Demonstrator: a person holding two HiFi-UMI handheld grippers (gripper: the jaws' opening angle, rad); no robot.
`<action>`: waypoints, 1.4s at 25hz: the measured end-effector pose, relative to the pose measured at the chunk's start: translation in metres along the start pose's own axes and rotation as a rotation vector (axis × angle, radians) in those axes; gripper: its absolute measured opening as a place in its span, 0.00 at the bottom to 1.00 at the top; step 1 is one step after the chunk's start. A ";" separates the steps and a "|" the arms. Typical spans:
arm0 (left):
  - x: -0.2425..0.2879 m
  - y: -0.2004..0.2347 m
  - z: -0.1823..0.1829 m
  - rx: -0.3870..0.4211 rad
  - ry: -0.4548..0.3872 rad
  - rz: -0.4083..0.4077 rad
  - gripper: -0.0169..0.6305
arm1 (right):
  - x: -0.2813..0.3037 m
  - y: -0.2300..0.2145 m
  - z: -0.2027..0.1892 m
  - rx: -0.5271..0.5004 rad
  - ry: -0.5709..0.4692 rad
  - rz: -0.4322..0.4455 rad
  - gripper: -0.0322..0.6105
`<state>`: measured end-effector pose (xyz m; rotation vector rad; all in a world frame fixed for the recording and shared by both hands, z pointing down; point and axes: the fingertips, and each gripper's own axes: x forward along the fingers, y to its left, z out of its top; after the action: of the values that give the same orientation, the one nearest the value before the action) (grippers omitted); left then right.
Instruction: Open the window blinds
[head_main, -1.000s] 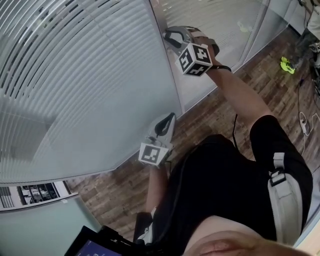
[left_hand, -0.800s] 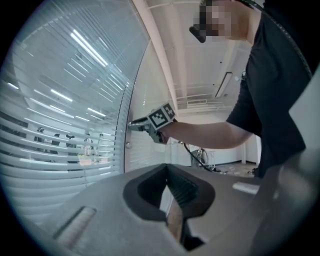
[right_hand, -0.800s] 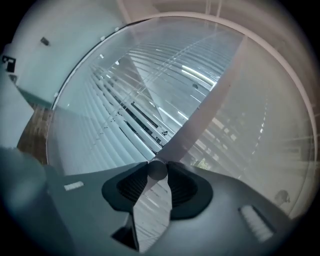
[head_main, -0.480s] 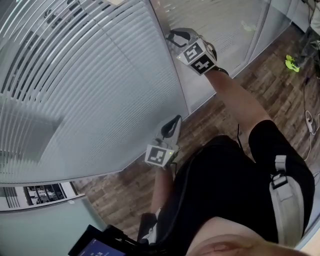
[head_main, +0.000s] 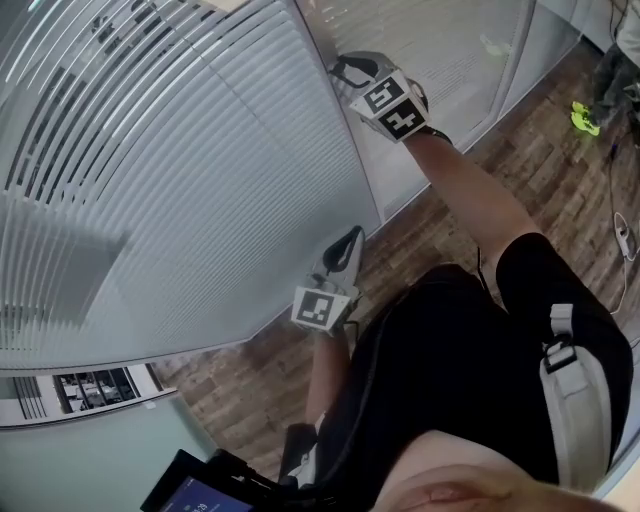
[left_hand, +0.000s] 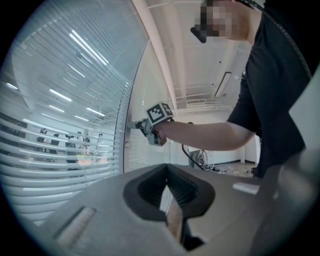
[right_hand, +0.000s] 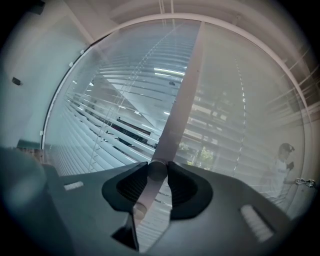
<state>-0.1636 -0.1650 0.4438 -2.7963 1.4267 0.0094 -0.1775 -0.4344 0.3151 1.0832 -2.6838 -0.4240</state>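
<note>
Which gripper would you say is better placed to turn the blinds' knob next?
Right. The right gripper grips the knob on the frame between its jaws; the left gripper hangs lower, away from it, shut and empty.

Blinds (head_main: 200, 180) — white slats, thin horizontal stripes throughout. Right gripper (head_main: 340, 72): pale grey, black jaw linings, black-and-white square markers; same on left gripper (head_main: 345, 245). Knob (right_hand: 157, 171) dull grey. Floor (head_main: 530, 160) — brown wood planks. Shirt (head_main: 450, 380) black, strap (head_main: 570, 390) grey. Shoe (head_main: 585, 118) neon yellow-green.

The blinds (head_main: 180, 170) have smooth, slightly glossy slats behind shiny glass (right_hand: 260, 115). The floor (head_main: 530, 170) is matt brown wood — the right gripper (right_hand: 159, 167) is matt grey plastic, and the knob (right_hand: 156, 173) it grips looks smooth.
</note>
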 end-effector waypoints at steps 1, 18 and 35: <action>-0.001 0.000 -0.001 0.006 -0.004 0.001 0.03 | 0.000 0.000 0.000 0.006 -0.002 -0.003 0.25; -0.003 0.000 0.002 -0.010 0.029 0.008 0.03 | -0.020 0.009 0.006 0.068 -0.086 0.045 0.32; -0.007 0.022 0.015 -0.006 -0.014 0.048 0.03 | -0.136 0.080 -0.034 0.217 -0.316 0.310 0.06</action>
<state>-0.1857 -0.1724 0.4287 -2.7607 1.4924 0.0343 -0.1225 -0.2903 0.3621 0.6711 -3.1710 -0.2694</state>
